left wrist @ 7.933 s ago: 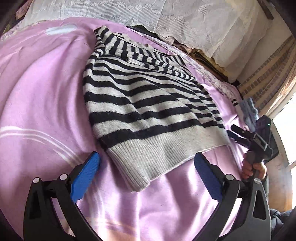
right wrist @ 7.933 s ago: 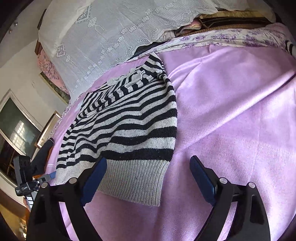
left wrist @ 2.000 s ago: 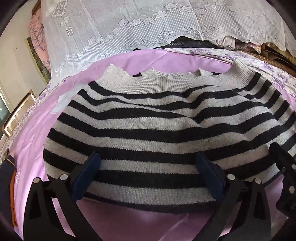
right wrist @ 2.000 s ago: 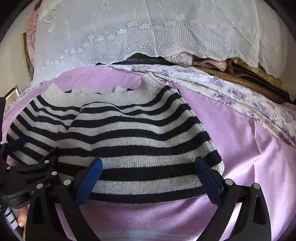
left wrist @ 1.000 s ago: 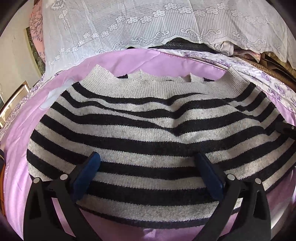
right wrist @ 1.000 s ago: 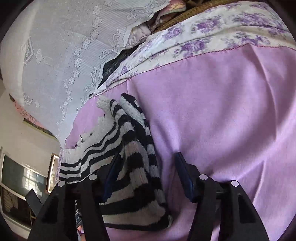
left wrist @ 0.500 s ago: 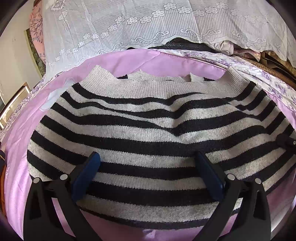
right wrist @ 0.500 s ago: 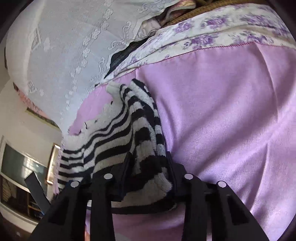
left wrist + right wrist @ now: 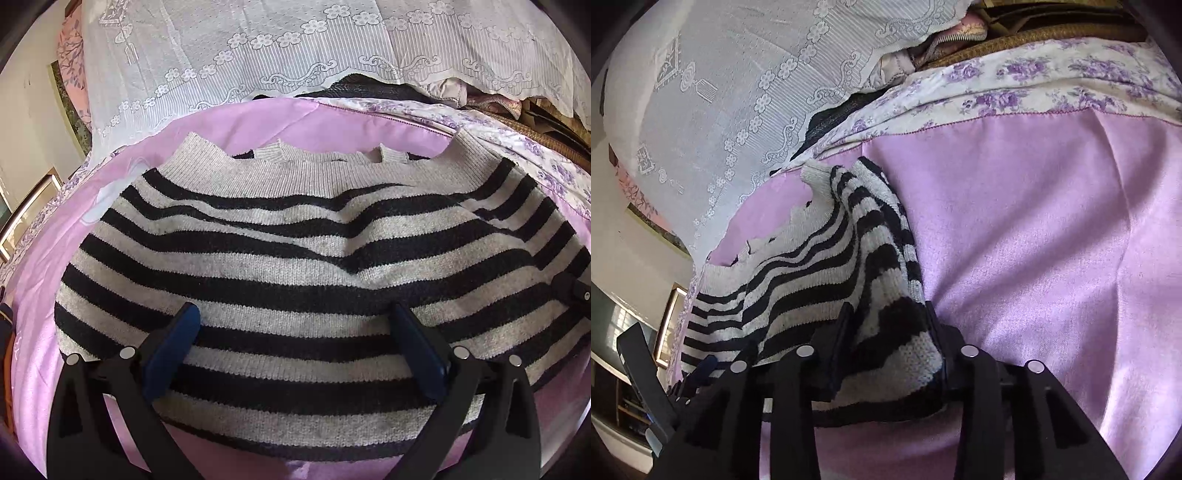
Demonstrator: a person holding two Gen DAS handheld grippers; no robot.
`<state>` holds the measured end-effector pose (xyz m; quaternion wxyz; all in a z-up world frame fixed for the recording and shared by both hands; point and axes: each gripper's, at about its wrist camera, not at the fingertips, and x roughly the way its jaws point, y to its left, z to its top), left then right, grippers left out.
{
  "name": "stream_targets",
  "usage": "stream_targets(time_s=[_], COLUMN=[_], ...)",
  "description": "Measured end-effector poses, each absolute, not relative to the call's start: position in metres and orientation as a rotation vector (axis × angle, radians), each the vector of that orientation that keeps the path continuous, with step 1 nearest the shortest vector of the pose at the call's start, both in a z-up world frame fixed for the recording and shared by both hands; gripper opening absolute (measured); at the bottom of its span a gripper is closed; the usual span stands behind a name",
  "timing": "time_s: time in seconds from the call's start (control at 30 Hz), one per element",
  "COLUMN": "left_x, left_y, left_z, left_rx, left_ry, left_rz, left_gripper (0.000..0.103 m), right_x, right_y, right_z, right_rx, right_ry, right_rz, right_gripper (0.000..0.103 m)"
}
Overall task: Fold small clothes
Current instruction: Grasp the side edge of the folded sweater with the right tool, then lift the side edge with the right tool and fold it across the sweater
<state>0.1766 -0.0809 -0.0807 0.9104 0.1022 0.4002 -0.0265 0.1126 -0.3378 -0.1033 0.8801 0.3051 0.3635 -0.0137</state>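
A grey and black striped knit sweater lies folded on a pink bed sheet, its ribbed hem toward the far side. My left gripper is open, its blue pads spread over the near part of the sweater. My right gripper is shut on the right edge of the sweater and the fabric bunches up between its fingers. The right gripper's tip shows at the sweater's right edge in the left wrist view.
A white lace cover hangs over stacked bedding behind the sweater. A floral sheet borders the pink sheet at the back. Framed pictures and a wall stand to the left.
My right gripper has closed on the sweater's right edge and the fabric has bunched up in it. The left gripper has stayed open over the sweater, almost still.
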Motion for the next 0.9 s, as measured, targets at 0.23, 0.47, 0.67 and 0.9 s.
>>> stream_targets(time_s=[0.23,0.47,0.67,0.9], left_x=[0.179,0.192,0.221,0.224], left_y=[-0.059,-0.064,-0.089,-0.106], left_z=[-0.069,-0.057,-0.056,-0.057], left_rx=[0.094,0.032,-0.086,-0.068], left_ry=[0.817,0.888,1.003,0.982], left_rz=[-0.033,-0.156,-0.326,-0.404], left_gripper=[0.096,0.092,0.092,0.091], right_x=[0.101,0.096,0.091,0.093], right_y=[-0.328,-0.308,-0.285,-0.277], right_z=[-0.074,-0.056,-0.040,-0.040], right_rx=[0.578,0.492,0.402,0.402], right_ry=[0.652,0.616,0.581,0.577], right_rz=[-0.048,-0.084,-0.048,-0.036], right_gripper=[0.026,0.025,0.024,0.022])
